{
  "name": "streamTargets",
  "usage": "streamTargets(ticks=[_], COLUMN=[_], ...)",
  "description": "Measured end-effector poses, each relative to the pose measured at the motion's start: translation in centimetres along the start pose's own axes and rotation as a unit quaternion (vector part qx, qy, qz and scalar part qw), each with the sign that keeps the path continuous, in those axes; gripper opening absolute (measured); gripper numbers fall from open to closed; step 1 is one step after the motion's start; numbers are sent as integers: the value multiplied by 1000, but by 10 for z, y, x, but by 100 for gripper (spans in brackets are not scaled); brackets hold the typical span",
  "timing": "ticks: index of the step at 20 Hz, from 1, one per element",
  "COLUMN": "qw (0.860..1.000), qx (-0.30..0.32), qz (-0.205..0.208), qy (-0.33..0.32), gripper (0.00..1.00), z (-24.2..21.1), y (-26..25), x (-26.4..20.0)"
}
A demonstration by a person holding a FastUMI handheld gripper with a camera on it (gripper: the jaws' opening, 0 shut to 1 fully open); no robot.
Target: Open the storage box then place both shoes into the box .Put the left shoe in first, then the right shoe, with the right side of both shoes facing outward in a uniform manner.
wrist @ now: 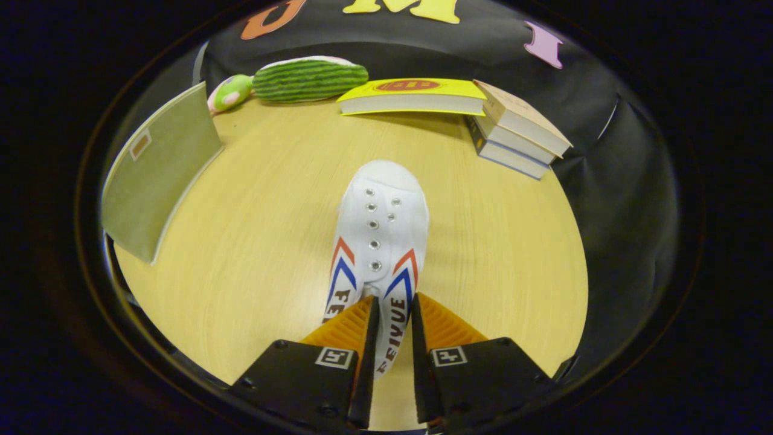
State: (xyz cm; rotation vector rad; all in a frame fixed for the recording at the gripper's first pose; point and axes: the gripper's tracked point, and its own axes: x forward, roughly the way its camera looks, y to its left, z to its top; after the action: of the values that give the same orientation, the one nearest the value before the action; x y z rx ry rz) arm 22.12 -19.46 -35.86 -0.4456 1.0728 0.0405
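A white canvas shoe (379, 223) with red and blue chevrons and metal eyelets points away from me over the wooden table (253, 241). My gripper (394, 305) is shut on the shoe's right side wall near the heel opening, one finger inside the shoe and one outside. The shoe's heel end is hidden behind my fingers. I cannot tell whether the shoe rests on the table or hangs just above it. To the left of the shoe stands the olive-green fabric storage box (158, 169), its side panel facing me.
Beyond the shoe a yellow book (413, 96) lies flat, with a stack of three books (519, 130) to its right. A green striped plush toy (299, 80) lies at the back left. The table's right edge drops off to black cloth.
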Motion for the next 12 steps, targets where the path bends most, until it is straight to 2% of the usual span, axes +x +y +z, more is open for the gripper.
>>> streamTargets(ticks=[1, 3, 6, 9, 12], qw=[1000, 1000, 995, 992, 985], qx=[-1, 15, 97, 116, 156], qz=[-2, 0, 14, 31, 67], qy=[-2, -3, -10, -32, -34], gripper=[30, 24, 6, 6, 6], z=[0, -1, 2, 7, 6], y=[1, -2, -5, -2, 5], x=[-1, 2, -1, -7, -13])
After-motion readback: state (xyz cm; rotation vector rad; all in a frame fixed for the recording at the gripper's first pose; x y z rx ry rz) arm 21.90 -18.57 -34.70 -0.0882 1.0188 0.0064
